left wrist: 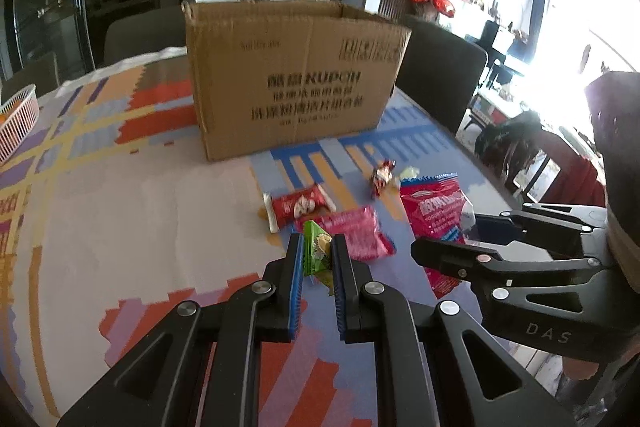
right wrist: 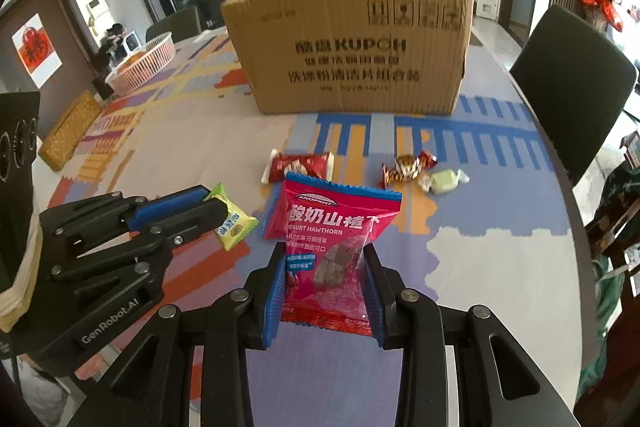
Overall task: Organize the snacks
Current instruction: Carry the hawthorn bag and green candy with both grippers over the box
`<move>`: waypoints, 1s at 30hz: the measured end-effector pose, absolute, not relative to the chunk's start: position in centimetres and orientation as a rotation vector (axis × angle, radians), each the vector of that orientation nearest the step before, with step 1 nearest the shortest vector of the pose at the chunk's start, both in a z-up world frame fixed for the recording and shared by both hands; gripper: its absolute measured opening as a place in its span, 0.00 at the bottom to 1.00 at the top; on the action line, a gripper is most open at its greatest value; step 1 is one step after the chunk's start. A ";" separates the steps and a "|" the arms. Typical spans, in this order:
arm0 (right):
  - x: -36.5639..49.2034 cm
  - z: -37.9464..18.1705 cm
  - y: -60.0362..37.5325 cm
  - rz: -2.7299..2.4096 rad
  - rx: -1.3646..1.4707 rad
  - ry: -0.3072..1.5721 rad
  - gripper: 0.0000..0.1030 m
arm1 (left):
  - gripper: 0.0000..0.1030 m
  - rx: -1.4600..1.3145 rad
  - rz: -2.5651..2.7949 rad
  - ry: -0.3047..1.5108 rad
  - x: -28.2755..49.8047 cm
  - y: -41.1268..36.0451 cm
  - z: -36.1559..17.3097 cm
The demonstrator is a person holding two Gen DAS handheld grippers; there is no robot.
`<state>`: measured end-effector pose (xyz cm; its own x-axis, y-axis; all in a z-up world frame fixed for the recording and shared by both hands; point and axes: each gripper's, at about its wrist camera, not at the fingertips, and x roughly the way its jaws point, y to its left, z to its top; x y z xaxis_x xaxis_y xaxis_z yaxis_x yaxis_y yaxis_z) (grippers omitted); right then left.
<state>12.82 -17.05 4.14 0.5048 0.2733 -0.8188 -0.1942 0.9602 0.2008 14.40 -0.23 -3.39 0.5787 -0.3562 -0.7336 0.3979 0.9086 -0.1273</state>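
My left gripper (left wrist: 316,247) is shut on a small green snack packet (left wrist: 316,253), held just above the table; it also shows in the right wrist view (right wrist: 234,221). My right gripper (right wrist: 324,255) is shut on a red yogurt hawthorn packet (right wrist: 332,243), also seen in the left wrist view (left wrist: 436,215). On the table lie a red wafer packet (right wrist: 300,165), a pink packet (left wrist: 356,233), a red-gold candy (right wrist: 406,167) and a pale green candy (right wrist: 442,181). An open cardboard box (right wrist: 352,47) stands behind them.
A pink plastic basket (right wrist: 144,65) and a woven yellow box (right wrist: 70,131) sit at the table's far left. Dark chairs (right wrist: 576,83) stand at the right edge and behind the table. The patterned tablecloth (right wrist: 480,287) covers the table.
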 end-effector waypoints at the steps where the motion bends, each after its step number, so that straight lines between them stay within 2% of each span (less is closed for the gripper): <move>1: 12.9 4.4 -17.1 0.282 0.088 0.995 0.35 | 0.15 0.053 -0.440 0.836 14.5 -0.3 -3.0; 30: 17.8 13.7 -18.8 0.251 0.106 0.733 0.35 | 0.15 0.028 -0.387 0.581 19.1 -0.5 7.3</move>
<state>17.82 -18.79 13.67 0.7147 0.2627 -0.6482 -0.1888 0.9648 0.1829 19.14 -0.54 7.28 0.7659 -0.3489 -0.5400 0.3646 0.9276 -0.0821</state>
